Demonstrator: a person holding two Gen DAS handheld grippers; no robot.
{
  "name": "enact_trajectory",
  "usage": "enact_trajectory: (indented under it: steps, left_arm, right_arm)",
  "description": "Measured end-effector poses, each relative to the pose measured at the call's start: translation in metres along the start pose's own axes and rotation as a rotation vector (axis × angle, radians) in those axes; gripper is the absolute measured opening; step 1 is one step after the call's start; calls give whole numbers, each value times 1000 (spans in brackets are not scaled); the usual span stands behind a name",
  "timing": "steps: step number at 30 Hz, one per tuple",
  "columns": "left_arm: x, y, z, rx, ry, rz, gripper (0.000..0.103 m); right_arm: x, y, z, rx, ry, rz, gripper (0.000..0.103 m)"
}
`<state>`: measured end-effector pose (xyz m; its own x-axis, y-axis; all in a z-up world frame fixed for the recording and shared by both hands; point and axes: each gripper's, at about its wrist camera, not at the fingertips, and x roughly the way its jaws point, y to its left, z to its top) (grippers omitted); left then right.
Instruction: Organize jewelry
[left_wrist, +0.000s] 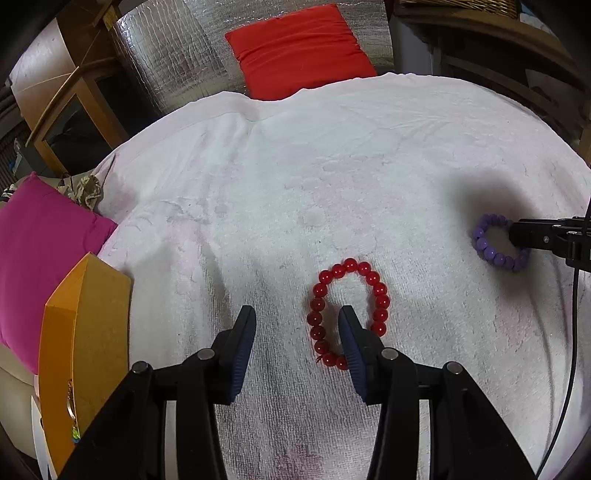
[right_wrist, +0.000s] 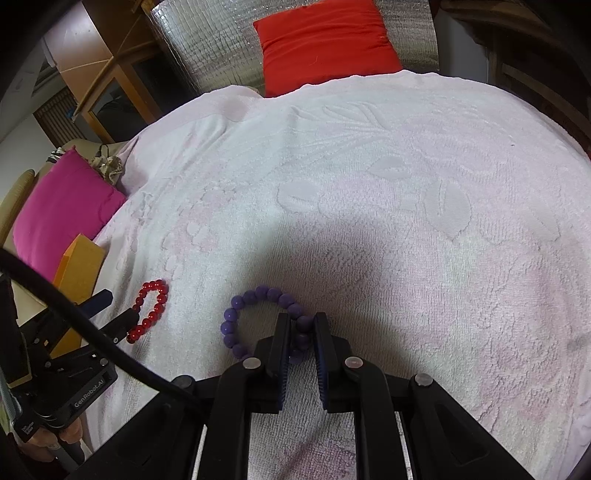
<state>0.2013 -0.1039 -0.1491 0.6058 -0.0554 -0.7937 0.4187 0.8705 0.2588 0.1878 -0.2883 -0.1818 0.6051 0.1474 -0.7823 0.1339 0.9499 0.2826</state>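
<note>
Holding the purple bead bracelet (right_wrist: 258, 317) by its right-hand run of beads, your right gripper (right_wrist: 301, 332) sits clenched at the lower centre of the right wrist view, both pads pressing a bead between them. The rest of the loop lies on the pale pink towel (right_wrist: 406, 221). In the left wrist view your left gripper (left_wrist: 297, 325) stands released at lower centre: its right finger rests inside the red bead bracelet (left_wrist: 349, 314), the left finger well outside it, with one side of the loop between them but nothing pinched.

Expect both bracelets to be light and floppy as loops, probably strung on stretchy cord, while each bead is hard, round and glossy, so pads may slide off a single bead. Take the red one across a bead run on its near-left side, squarely, and lift slowly so it dangles without swinging. The orange box (left_wrist: 85, 343) at the left edge looks the likely destination.
</note>
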Motion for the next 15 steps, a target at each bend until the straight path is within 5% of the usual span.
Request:
enact_trajectory:
  steps: [3,15]
  left_arm:
    - [-1,-2,0,7,-11,18,66]
    - [5,-6,0,22,3,11,67]
  right_arm:
    - [0,-1,0,2,0,3,16]
    - [0,-1,0,3,1,4,16]
